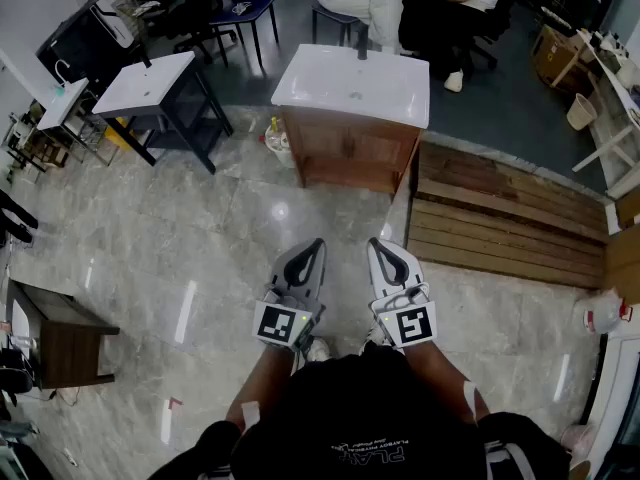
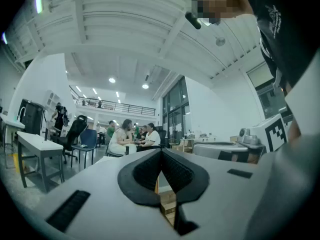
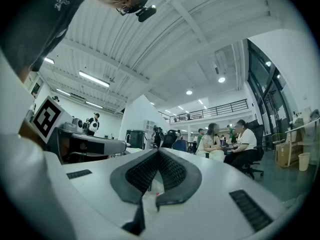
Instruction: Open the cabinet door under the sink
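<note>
Two hand-held grippers were held out roughly level above a polished stone floor [image 1: 180,258], well short of the wooden cabinet [image 1: 354,151] that was to be opened. The left gripper [image 1: 314,244] and the right gripper [image 1: 376,242] were each seen with ribbed black jaws pressed together at the tips, and nothing was gripped by either.

The cabinet was set across the room ahead, under a white rectangular sink [image 1: 352,83] with a dark tap [image 1: 362,42] at its back edge. Its reddish-brown front was turned toward the grippers. No handle or knob could be made out on the door [image 1: 325,155] from that far off.

The door was judged to be a stiff, flat wooden panel, hinged and fairly light, and likely to swing freely once pulled. A hold on a handle, or failing that on the free edge, would be called for. Slatted wooden boards [image 1: 510,218] were laid on the floor just beside the cabinet.
</note>
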`<act>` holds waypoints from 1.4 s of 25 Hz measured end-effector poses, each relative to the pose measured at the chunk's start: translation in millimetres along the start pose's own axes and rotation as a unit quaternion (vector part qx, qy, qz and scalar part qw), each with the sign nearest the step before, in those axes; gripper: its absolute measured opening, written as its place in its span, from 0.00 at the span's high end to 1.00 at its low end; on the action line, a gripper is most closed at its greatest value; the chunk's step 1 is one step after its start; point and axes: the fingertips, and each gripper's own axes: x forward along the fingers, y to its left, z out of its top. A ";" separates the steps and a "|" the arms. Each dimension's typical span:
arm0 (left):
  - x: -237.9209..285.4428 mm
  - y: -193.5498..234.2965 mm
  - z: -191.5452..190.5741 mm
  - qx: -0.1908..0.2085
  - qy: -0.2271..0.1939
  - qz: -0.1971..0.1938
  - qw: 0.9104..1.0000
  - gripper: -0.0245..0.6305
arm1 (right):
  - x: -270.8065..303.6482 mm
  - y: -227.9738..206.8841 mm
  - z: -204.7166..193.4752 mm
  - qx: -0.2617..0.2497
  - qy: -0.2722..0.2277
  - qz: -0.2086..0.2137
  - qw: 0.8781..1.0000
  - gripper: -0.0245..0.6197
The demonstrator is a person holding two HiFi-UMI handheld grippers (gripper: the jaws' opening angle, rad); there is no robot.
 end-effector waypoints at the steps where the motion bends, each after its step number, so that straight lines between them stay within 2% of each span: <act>1: 1.8 -3.0 0.2 0.000 0.002 -0.001 1.000 0.93 | -1.2 -2.2 0.3 0.001 0.002 -0.001 1.000 0.93; 8: 24.7 -20.0 -4.5 0.002 0.009 -0.007 1.000 0.93 | -2.9 -23.6 -2.4 0.003 0.004 0.003 1.000 0.93; 12: 47.9 -28.5 -8.4 0.002 0.010 -0.005 1.000 0.93 | -1.3 -44.4 0.2 0.016 -0.015 0.008 1.000 0.93; 15: 64.4 -34.6 -19.0 0.005 0.021 0.005 1.000 0.93 | -5.1 -58.1 -2.2 0.023 -0.029 0.023 0.999 0.92; 22: 94.9 -42.3 -38.2 0.014 0.045 0.025 0.999 0.93 | 3.8 -80.4 -10.0 0.024 -0.027 0.065 0.997 0.92; 28: 109.8 -36.4 -38.1 0.022 0.043 0.030 0.998 0.93 | 10.0 -96.3 -15.6 0.030 -0.020 0.069 0.997 0.92; 35: 133.6 -3.6 -47.8 0.020 0.039 0.024 0.999 0.93 | 39.4 -96.8 -35.0 0.021 0.003 0.079 0.997 0.92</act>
